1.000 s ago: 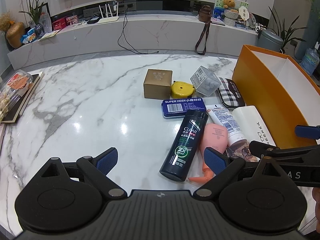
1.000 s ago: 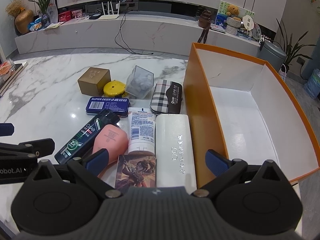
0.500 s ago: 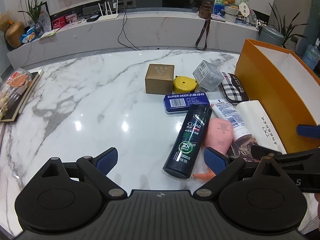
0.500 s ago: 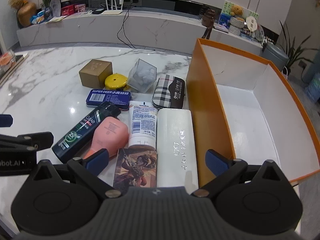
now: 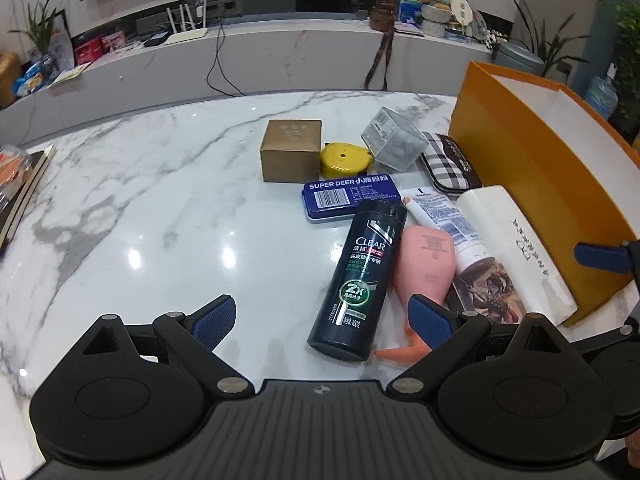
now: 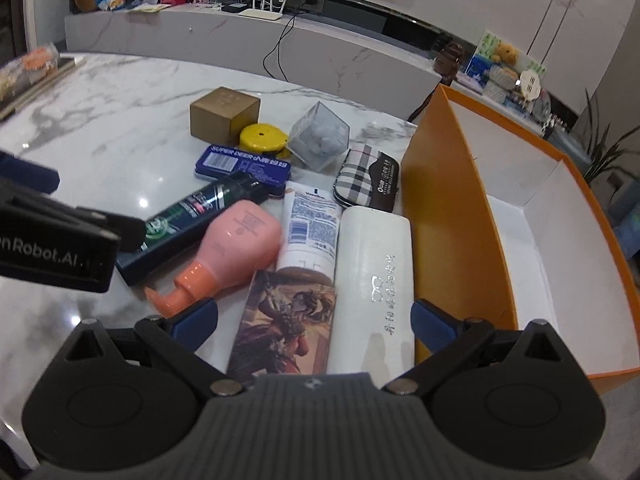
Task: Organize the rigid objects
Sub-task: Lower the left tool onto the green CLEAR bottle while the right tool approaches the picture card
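A cluster of objects lies on the marble table beside an open orange box (image 6: 448, 200) (image 5: 532, 184). It holds a dark shampoo bottle (image 5: 360, 276) (image 6: 200, 216), a pink pump bottle (image 6: 232, 248) (image 5: 424, 268), a white tube (image 6: 308, 228), a white case (image 6: 372, 272) (image 5: 516, 248), a picture card (image 6: 284, 320), a blue tin (image 5: 348, 196), a plaid case (image 6: 366, 176), a gold box (image 5: 290, 156), a yellow tape measure (image 5: 346, 158) and a clear cube (image 6: 320, 140). My left gripper (image 5: 320, 320) is open just short of the shampoo bottle. My right gripper (image 6: 316, 328) is open, low over the card and white case.
The orange box is white inside and has nothing in it. A snack pack and books (image 5: 16, 184) lie at the table's left edge. A long marble console (image 5: 240, 60) with a router, cables and ornaments runs behind the table.
My right gripper has moved forward and down toward the card and white case and turned a little left. My left gripper has edged closer to the shampoo bottle. No object has moved.
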Motion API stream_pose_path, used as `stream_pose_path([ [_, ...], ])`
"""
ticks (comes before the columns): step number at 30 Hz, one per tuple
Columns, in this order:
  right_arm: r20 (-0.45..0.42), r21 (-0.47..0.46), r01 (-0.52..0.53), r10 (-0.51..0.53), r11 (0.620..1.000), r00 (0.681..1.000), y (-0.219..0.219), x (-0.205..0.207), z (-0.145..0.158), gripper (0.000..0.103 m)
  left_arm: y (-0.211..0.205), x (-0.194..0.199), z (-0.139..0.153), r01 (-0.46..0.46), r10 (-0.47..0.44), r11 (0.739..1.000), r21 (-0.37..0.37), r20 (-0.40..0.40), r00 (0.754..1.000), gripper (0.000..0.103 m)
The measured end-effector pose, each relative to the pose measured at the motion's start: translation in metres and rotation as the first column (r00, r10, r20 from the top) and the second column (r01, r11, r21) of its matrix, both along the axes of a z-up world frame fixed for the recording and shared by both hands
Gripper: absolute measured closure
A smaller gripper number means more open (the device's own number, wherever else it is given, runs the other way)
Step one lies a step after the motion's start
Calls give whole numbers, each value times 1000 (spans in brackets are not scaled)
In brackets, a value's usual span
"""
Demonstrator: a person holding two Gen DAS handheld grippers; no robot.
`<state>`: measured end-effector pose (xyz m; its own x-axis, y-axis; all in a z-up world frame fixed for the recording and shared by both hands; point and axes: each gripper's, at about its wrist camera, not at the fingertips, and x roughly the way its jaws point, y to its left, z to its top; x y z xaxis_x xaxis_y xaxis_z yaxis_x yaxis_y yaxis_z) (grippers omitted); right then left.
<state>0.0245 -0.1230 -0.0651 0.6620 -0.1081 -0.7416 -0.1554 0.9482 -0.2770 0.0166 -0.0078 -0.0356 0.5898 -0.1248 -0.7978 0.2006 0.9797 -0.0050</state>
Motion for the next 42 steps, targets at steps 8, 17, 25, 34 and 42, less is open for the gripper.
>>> stream_pose_path([
  [8, 20, -3, -55, 55, 998, 998, 9, -15, -7, 3, 0, 9, -11, 5, -5, 1000, -9, -22, 1000, 0],
  [17, -61, 55, -30, 33, 998, 998, 12, -16, -29, 12, -3, 16, -22, 31, -31, 999, -28, -30, 999, 0],
  [25, -35, 134, -34, 39, 990, 999, 9, -17, -31, 12, -4, 23, -30, 38, -39, 999, -19, -40, 998, 2],
  [34, -52, 146, -21, 29, 989, 998, 12, 0, -33, 9, 1, 27, -26, 22, -23, 999, -31, -38, 999, 2],
  [42, -139, 191, -40, 68, 981, 988, 3, 30, -37, 17, 8, 30, -29, 2, -4, 999, -39, -43, 999, 2],
])
